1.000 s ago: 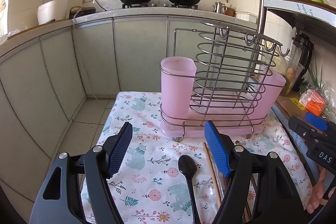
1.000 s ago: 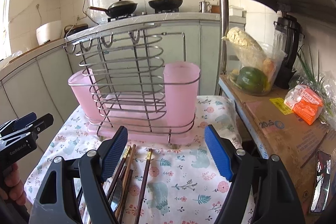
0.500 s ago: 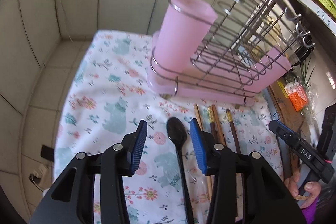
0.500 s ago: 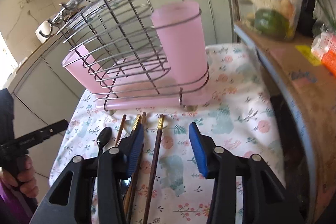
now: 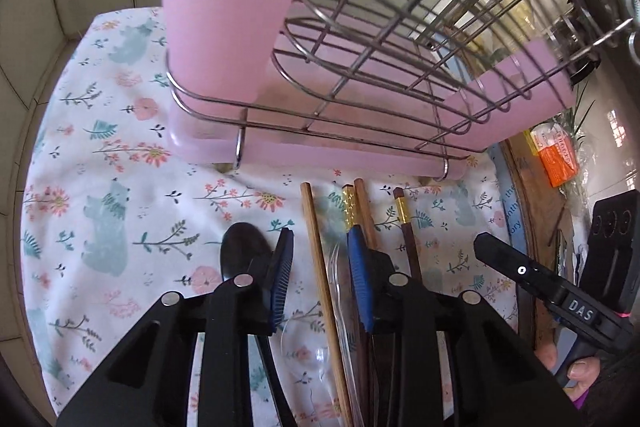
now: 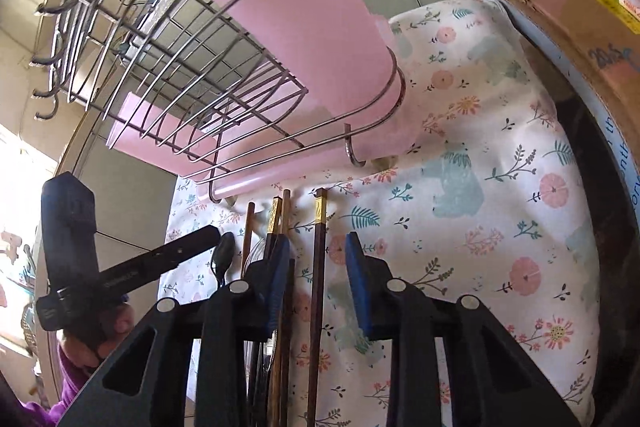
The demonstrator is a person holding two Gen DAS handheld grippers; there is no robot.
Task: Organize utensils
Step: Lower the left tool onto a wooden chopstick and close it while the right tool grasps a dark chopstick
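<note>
Left tongs [image 5: 320,279]: released, straddling a light wooden chopstick [image 5: 318,259].
Right tongs [image 6: 316,279]: released, straddling a gold-banded dark chopstick [image 6: 319,251].
Black spoon [image 5: 242,255]: flat on floral tabletop [image 5: 120,187].

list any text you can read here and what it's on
"DAS": white letters on the right gripper body, left wrist view.
"the": partly cut off, on the blue band.
Cardboard box print: distorted, unreadable.
Orange packet print: too small.
</note>
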